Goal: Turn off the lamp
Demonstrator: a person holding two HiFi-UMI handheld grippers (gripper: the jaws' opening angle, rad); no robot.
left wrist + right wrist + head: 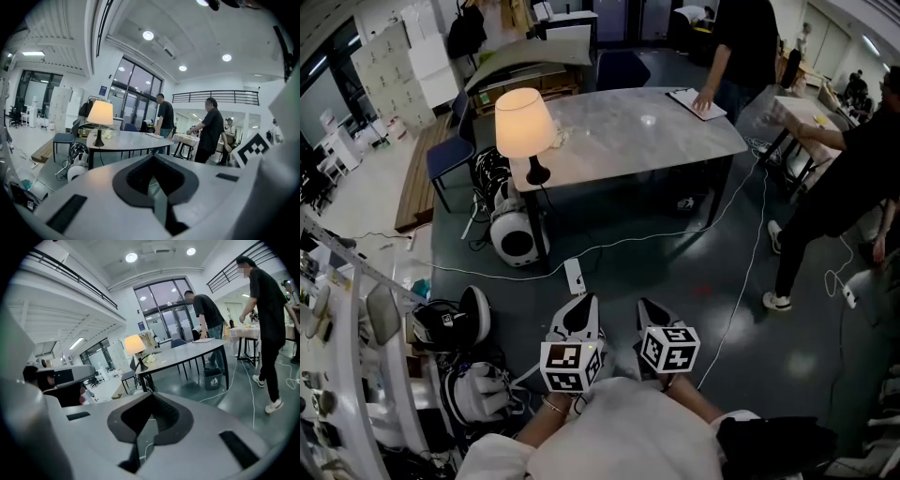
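A lit lamp [525, 131] with a cream shade and a dark base stands on the near left corner of a grey table [637, 131]. It also shows glowing in the left gripper view as the lamp [100, 119] and in the right gripper view as the lamp [136, 348]. Both grippers are held side by side low in the head view, well short of the table. My left gripper [581, 309] is shut with nothing in it. My right gripper [649, 311] is shut and empty too.
A white round appliance [514, 236] and cables sit under the table's near left leg. A white cable [741, 281] runs across the dark floor. Two people [741, 47] stand at the table's far right. A helmet [450, 323] and shelving [337, 356] lie on my left.
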